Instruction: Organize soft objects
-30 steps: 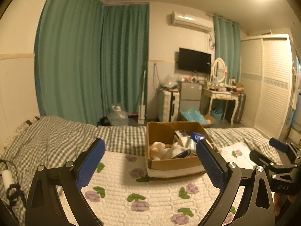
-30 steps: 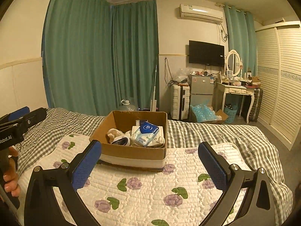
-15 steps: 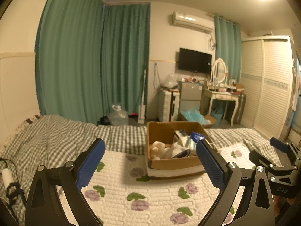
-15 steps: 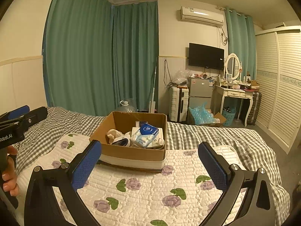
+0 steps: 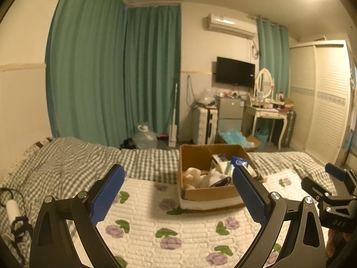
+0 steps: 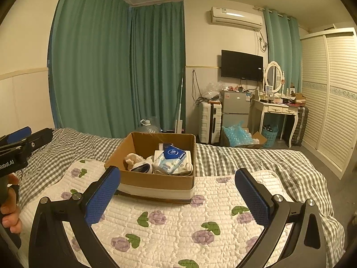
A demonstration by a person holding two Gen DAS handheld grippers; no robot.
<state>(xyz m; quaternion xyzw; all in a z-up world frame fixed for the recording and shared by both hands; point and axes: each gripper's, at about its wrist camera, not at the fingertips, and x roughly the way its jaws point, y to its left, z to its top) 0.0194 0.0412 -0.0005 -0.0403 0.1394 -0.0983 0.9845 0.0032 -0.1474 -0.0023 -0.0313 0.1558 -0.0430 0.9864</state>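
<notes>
Cardboard box (image 6: 154,174) of soft goods, tissue pack (image 6: 170,159) and cream plush (image 6: 132,158) among them, on floral quilt (image 6: 178,230) of bed; left gripper (image 5: 178,192) and right gripper (image 6: 177,195) spread wide, empty, short of box; stage undeterminable: items either gathered or awaiting sorting.

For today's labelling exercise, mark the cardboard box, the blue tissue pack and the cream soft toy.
cardboard box (image 6: 156,179), right wrist view, front wall.
blue tissue pack (image 6: 170,159), right wrist view, top face.
cream soft toy (image 5: 192,174), left wrist view, its body.
</notes>
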